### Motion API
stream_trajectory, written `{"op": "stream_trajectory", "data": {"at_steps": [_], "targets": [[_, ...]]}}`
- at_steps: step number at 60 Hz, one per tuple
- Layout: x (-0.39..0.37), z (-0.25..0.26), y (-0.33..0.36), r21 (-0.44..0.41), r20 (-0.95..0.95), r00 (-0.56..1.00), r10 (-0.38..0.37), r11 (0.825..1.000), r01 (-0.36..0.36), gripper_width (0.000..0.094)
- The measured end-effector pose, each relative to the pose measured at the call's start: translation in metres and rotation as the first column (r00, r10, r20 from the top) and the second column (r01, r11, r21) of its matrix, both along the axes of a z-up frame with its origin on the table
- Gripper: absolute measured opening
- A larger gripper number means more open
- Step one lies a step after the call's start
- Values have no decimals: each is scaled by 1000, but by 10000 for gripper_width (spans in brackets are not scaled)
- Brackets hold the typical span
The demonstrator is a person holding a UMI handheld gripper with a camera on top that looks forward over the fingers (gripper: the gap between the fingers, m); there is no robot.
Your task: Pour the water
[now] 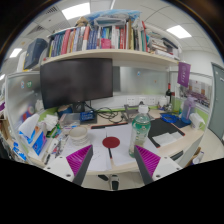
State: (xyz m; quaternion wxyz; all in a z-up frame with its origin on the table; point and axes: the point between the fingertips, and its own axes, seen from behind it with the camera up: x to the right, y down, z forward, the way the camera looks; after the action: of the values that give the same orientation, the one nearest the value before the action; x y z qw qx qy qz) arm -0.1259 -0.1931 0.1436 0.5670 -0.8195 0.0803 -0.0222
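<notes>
Across the white tabletop (120, 168): heavy clutter. Dark monitor (77, 82) at back left, papers and booklets (30, 135) stacked to its left, a notebook with a pen (119, 155) just ahead of the jaws, a dark tablet-like slab (165, 128) to the right. Shelf (100, 55) above the monitor packed with upright books (90, 38). Office room, ceiling panel lights (76, 10) on, glass partition (150, 78) behind the desk, purple poster (184, 73) at right.

Water bottle (141, 127): clear plastic, green cap, upright on the tabletop, standing on its own. It sits just beyond the right finger, slightly right of the centre line, next to the notebook. Water level not readable.

Gripper (113, 163): jaws released, wide gap between the magenta pads (79, 158), nothing held between them. Not touching the bottle; fingers hover over the near edge of the tabletop.
</notes>
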Motion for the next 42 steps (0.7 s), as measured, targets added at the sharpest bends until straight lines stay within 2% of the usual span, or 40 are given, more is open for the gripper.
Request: {"op": "stream_trajectory", "data": {"at_steps": [7,11,12,15,28,42], "targets": [[48,-12,15,-11,3,998,-64,998,64,856],[71,-15,27,1,33,997,-69,998,69,854],[58,-9,24,-1,40,996,-74,997,74,854],[87,-18,43,18,59,997,-57,998,56,854],[112,-38,92,45,106,994,1,999,-5,829],[112,-59,129,111,83,994,77,990,-86,614]]}}
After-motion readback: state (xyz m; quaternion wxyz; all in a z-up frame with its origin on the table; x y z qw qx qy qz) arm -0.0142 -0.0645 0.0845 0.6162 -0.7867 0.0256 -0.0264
